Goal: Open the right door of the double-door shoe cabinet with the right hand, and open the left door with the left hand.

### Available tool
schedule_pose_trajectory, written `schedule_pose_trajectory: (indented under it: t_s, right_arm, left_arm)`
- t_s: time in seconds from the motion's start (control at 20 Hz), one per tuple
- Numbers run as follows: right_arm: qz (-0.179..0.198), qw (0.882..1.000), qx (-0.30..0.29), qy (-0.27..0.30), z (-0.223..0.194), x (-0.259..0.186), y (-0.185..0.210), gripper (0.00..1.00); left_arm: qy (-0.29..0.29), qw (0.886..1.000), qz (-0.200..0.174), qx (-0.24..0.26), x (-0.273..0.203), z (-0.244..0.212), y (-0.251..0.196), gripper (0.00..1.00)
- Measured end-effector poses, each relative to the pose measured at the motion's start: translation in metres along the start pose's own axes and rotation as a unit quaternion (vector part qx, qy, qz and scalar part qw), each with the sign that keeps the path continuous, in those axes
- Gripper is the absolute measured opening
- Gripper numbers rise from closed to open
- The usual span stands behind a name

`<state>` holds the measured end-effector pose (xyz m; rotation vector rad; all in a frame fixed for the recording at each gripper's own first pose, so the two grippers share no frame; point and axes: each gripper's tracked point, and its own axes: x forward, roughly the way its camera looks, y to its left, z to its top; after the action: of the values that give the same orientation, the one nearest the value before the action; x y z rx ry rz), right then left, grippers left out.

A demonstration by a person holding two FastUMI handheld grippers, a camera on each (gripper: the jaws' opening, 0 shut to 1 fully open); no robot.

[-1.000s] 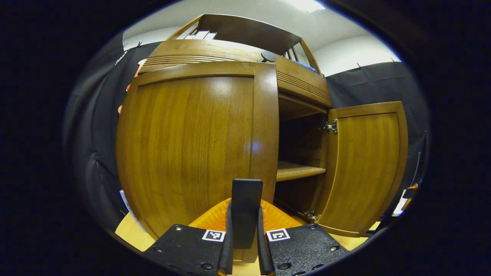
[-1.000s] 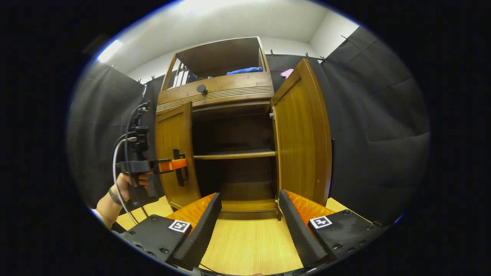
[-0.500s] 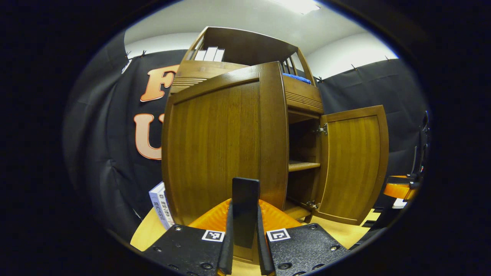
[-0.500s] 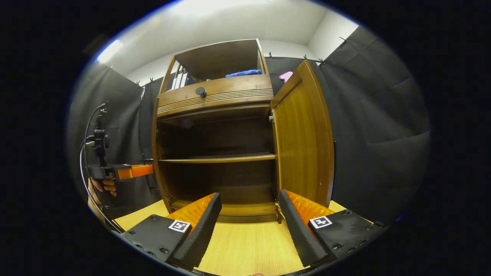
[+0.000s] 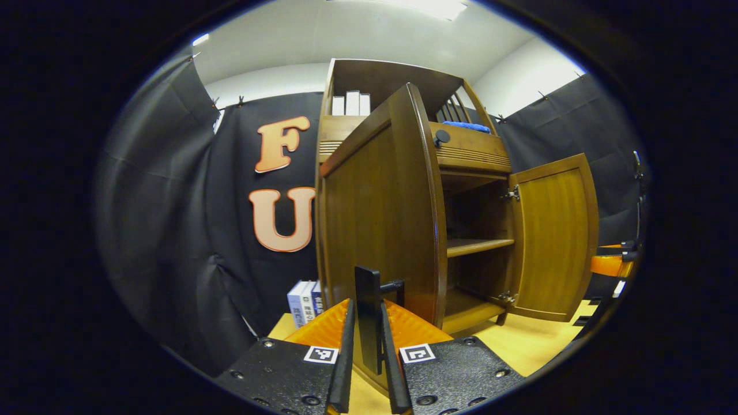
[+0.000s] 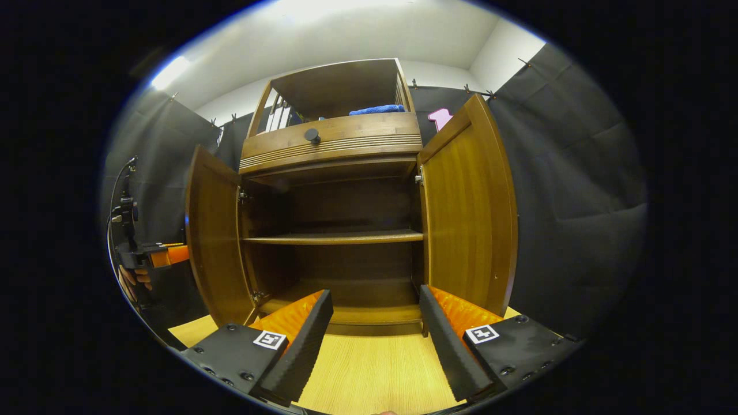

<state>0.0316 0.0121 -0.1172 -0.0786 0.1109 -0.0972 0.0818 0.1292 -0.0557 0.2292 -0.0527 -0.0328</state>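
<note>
Left gripper view: left tool (image 5: 369,346) clamps left door handle (image 5: 366,323) (right tool (image 6: 375,340) spread).

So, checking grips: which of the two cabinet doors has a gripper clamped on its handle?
The left door: the left gripper is shut on its handle. The right door stands open and untouched, with the right gripper open.

Two doors (image 6: 214,242) (image 6: 468,213) — one shelf (image 6: 334,237) — one knob (image 6: 312,135)

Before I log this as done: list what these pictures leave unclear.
- Left gripper view: the left door is seen nearly edge-on, hiding the left part of the cabinet interior.
- Left gripper view: books on the floor, partly behind the door.
- Right gripper view: lower compartment floor, partly blocked by the right gripper fingers.
</note>
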Motion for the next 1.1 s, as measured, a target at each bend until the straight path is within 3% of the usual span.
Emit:
schedule_pose_trajectory:
  t_s: [0.15,0.2,0.25,0.6,0.75,1.0,1.1]
  right_arm:
    - [0.007,1.0,0.003,-0.002,0.0,0.001,0.006,0.89]
    - [0.009,1.0,0.004,-0.002,0.0,0.001,0.008,0.97]
    - [0.009,1.0,0.005,-0.002,0.0,0.003,0.009,0.97]
    - [0.007,1.0,0.008,0.005,-0.003,0.009,0.006,1.0]
    - [0.004,1.0,0.011,0.006,-0.004,0.01,0.004,0.97]
    - [0.001,1.0,0.012,0.011,-0.007,0.016,0.002,0.98]
    - [0.004,1.0,0.012,0.009,-0.006,0.019,0.004,0.98]
  left_arm:
    - [-0.002,1.0,0.026,0.01,-0.007,-0.001,0.032,0.24]
    - [-0.007,1.0,0.026,0.009,-0.006,0.0,0.04,0.24]
    - [-0.013,1.0,0.024,0.007,-0.006,0.002,0.049,0.24]
    - [-0.012,0.999,-0.031,-0.009,0.0,-0.01,0.054,0.24]
    - [-0.011,0.999,-0.036,-0.022,-0.003,-0.015,0.058,0.25]
    - [-0.01,0.999,-0.022,-0.042,-0.038,-0.021,0.058,0.24]
    - [-0.018,0.999,0.005,-0.04,-0.056,-0.014,0.069,0.24]
